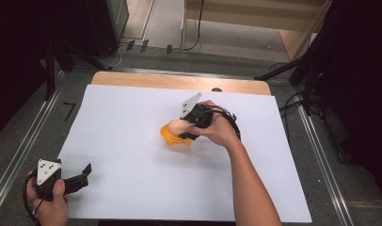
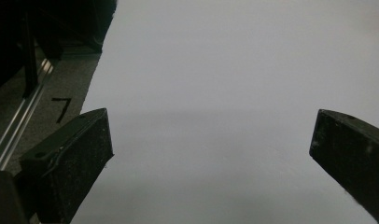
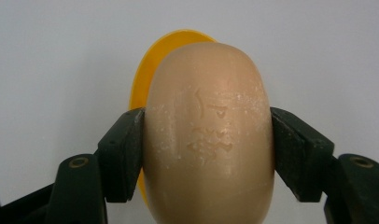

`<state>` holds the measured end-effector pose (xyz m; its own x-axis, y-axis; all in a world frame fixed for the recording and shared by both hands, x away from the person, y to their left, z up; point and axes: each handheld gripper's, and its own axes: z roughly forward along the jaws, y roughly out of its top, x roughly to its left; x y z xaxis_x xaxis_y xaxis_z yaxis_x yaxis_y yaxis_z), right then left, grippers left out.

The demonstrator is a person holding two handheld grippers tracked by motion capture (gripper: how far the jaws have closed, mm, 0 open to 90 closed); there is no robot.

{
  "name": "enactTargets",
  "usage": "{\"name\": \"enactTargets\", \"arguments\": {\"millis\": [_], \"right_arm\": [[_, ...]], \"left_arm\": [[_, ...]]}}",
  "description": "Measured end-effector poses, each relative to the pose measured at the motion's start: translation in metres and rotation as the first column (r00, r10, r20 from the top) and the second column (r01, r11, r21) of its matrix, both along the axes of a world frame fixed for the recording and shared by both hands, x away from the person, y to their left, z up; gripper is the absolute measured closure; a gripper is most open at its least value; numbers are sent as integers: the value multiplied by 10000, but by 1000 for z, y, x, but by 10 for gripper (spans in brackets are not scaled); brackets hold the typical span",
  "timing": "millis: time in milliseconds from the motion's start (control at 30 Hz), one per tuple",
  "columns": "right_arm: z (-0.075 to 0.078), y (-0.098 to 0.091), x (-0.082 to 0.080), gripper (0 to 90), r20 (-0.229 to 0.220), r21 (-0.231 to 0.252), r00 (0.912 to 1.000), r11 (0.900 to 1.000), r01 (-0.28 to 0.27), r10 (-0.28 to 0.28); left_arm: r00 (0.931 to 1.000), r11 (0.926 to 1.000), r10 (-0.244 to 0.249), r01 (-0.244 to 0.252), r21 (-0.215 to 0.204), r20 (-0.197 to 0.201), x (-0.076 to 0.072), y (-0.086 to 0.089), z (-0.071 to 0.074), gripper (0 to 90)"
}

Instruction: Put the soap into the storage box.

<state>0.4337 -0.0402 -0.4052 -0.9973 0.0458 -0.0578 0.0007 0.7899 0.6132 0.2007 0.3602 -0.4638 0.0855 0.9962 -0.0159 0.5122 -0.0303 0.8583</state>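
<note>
**Ana:** Since the right gripper (image 3: 208,154) has its 2 fingers (image 3: 122,154) pressed against the flanks of the soap bar (image 3: 208,130), I'd call that a firm clamp across the bar's narrow width, probably because the rounded ends would slip.

**Ben:** Agreed. In the right gripper view the black pads meet the tan sides squarely, with the stamped face turned toward the camera. And where is the bar, exactly?

**Ana:** Over the orange soap dish (image 3: 152,60), whose rim peeks out behind and to the left of it. From the high view the soap bar (image 1: 176,126) sits near the middle of the white sheet (image 1: 132,117), with the soap dish (image 1: 172,138) right under it. Whether the bar touches the dish or hangs just above, I cannot tell.

**Ben:** The right hand (image 1: 217,129) comes in from the far side and tips the right gripper (image 1: 187,129) downward, which suits lowering the bar into the dish or lifting it out.

**Ana:** And the other one?

**Ben:** The left gripper (image 1: 81,179) rests at the near left corner of the sheet, well apart from the soap. Its fingers (image 2: 71,163) are spread wide with nothing between them, just bare white paper in the left gripper view. I'd judge it parked out of the way, since 1 gripper is enough for a single bar.

**Ana:** Beyond the sheet, a strip of wooden tabletop (image 1: 179,82) shows along the far edge.
</note>
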Motion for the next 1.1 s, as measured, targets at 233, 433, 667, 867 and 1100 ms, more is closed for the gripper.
{"name": "enactTargets", "arguments": {"millis": [233, 433, 667, 867, 1100], "right_arm": [[-4, 2, 1, 332, -209, -81, 9998, 10000, -33, 32], [3, -2, 3, 292, -342, 758, 9990, 9966, 323, -297], [5, -7, 0, 289, -356, 656, 9984, 9968, 452, -430], [2, -18, -5, 289, -435, 864, 9969, 9938, 695, -659], [4, -33, -13, 289, -437, 979, 9949, 9907, 944, -904]], "left_arm": [[10000, 10000, -5, 5, 4, -4, 0, 0, 0, 0], [10000, 10000, -4, 4, -19, -9, 0, 1, 0, 0], [10000, 10000, -12, 12, -20, -7, 0, 1, 0, 0], [10000, 10000, 1, -1, 8, -39, 0, 1, 0, 0], [10000, 10000, -7, 7, 13, -34, 0, 0, 0, 0]]}}
